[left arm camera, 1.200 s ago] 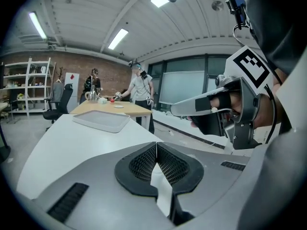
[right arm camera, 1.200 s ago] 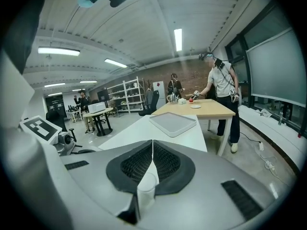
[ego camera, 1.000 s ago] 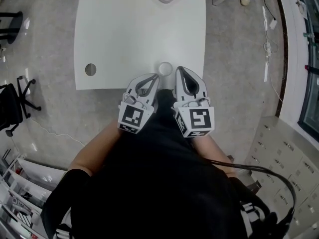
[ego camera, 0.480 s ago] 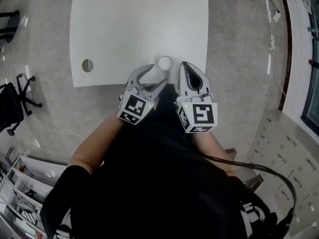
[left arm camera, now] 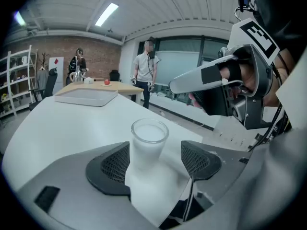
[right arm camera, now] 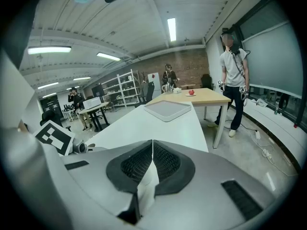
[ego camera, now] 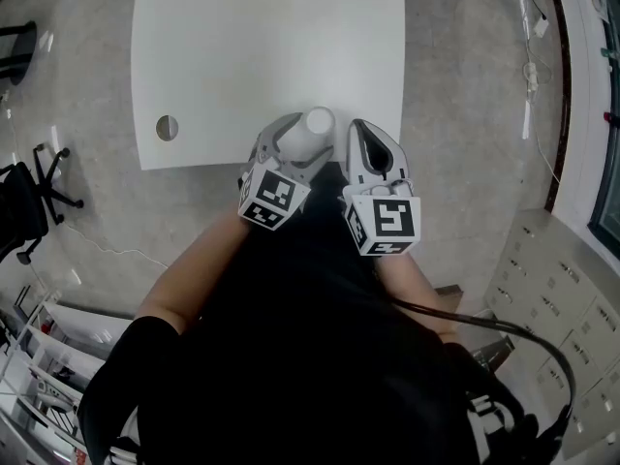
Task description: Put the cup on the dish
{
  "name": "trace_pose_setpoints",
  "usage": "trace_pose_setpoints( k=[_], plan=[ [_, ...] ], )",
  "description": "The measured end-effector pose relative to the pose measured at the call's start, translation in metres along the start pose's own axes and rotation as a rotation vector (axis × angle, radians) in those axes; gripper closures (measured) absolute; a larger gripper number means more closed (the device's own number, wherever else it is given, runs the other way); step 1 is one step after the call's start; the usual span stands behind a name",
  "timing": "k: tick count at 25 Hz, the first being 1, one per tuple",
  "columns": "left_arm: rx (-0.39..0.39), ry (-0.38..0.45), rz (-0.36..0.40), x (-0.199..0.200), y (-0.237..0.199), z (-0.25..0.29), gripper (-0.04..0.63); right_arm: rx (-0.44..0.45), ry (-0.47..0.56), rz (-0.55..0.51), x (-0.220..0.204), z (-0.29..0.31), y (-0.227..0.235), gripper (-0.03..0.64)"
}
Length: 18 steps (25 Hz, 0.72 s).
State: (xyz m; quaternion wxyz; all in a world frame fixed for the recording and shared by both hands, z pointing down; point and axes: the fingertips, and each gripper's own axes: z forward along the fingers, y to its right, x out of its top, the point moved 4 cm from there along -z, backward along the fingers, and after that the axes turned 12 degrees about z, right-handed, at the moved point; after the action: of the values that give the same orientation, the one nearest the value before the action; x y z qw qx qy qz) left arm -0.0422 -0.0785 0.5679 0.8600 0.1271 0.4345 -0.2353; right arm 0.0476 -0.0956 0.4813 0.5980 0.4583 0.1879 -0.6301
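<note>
Your left gripper [left arm camera: 156, 160] was opening, the cup [left arm camera: 148, 143] between its jaws at 12 o'clock, upright, mouth up. Your right gripper [right arm camera: 152, 163] was clenched, empty.

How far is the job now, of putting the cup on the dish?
Done: nothing yet; the cup stands on the white table, apart from the square dish at the far end. In hand: the left gripper has the cup between its jaws, which are opening and not pressing it; the right gripper is shut, empty. Left: grip the cup, carry it, set it on the dish.
</note>
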Motion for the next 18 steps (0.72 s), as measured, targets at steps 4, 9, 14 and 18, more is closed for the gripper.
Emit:
trace_pose_setpoints(
  k=[4,9,14,18],
  plan=[
    [-0.004,0.001,0.018,0.003,-0.002,0.006,0.267,-0.007,-0.014,-0.005,-0.004,0.005,0.006,0.603],
    [-0.015,-0.006,0.021,0.006,-0.004,0.019,0.267,-0.007,-0.024,-0.003,-0.005,0.009,0.017,0.603],
    [-0.005,-0.003,0.031,0.010,-0.011,0.025,0.267,-0.004,-0.036,-0.001,-0.006,0.013,0.019,0.603],
    [0.011,-0.005,0.039,0.013,-0.011,0.034,0.267,-0.005,-0.037,0.002,-0.005,0.015,0.028,0.603]
  ],
)
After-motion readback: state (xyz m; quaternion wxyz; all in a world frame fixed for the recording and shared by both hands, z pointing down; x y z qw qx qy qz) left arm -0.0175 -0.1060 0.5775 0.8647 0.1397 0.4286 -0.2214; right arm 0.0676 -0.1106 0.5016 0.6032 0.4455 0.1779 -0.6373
